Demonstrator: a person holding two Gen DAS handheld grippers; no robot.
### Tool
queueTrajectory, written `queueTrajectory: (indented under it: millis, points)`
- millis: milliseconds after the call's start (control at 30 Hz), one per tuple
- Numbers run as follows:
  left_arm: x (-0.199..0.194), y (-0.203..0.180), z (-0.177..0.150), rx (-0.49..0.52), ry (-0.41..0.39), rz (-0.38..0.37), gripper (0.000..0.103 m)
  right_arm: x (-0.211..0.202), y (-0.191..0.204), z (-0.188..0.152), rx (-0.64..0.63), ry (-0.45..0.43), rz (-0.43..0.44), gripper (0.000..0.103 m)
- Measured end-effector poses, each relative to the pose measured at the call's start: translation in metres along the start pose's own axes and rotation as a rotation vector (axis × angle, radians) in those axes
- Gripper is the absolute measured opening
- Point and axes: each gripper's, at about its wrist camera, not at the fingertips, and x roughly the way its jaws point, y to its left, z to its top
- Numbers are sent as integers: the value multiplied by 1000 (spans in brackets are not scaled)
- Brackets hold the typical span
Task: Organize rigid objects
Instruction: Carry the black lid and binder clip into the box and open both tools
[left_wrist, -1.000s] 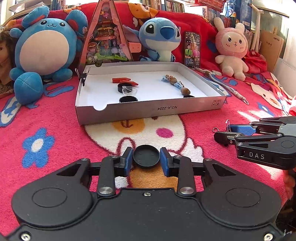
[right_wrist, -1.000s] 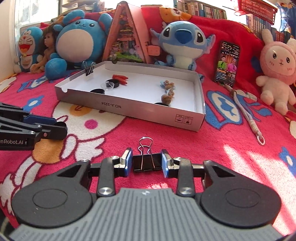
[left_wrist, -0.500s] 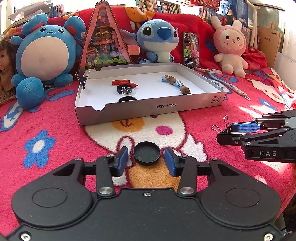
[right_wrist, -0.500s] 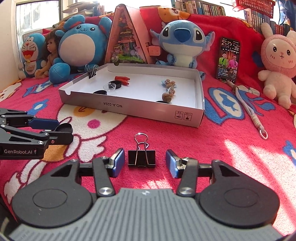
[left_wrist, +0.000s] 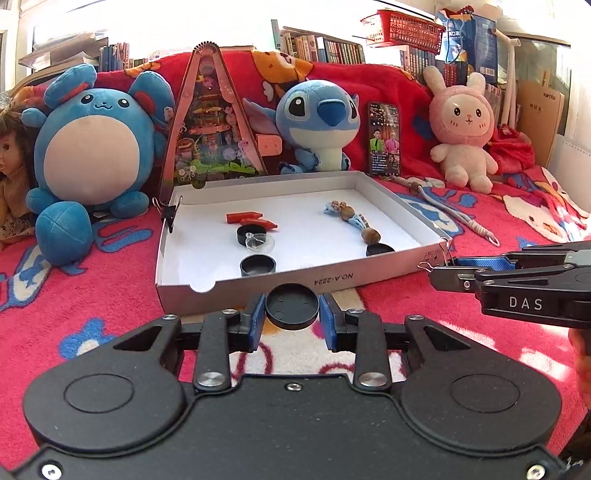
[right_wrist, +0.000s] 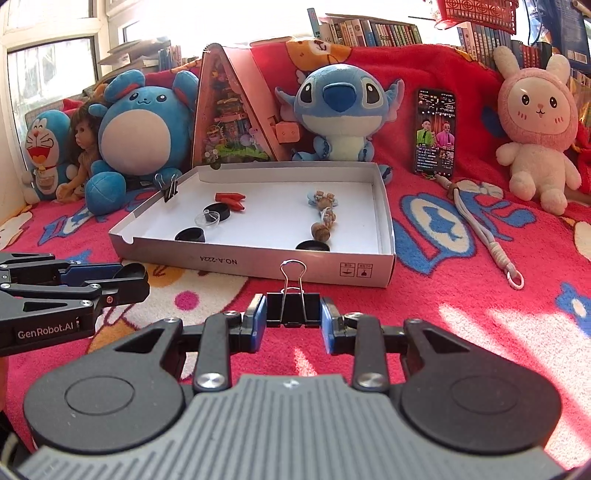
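My left gripper is shut on a round black lid and holds it above the blanket, just short of the front wall of the shallow white box. My right gripper is shut on a black binder clip with its wire handles upright, in front of the box. In the left wrist view the right gripper comes in from the right beside the box's front right corner. In the right wrist view the left gripper shows at the left with the lid.
The box holds black lids, a clear lid, red pieces and a beaded charm; a binder clip grips its left wall. Plush toys, a triangular toy house, a phone and a cord lie around on the red blanket.
Both grippers had opened half a second ago. Now both have shut again on the lid and the binder clip, lifted them, and moved forward toward the box.
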Motion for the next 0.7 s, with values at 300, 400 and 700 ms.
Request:
queueTrajectory:
  millis: [300, 400, 700]
  points:
    - [40, 26, 58, -92, -17, 14, 30, 20, -14, 49, 44, -78, -46, 36]
    - [62, 31, 74, -111, -21, 25, 30, 36, -19, 65, 72, -87, -53, 36]
    - [140, 40, 98, -188, -11, 101, 30, 100, -26, 102, 146, -106, -73, 36]
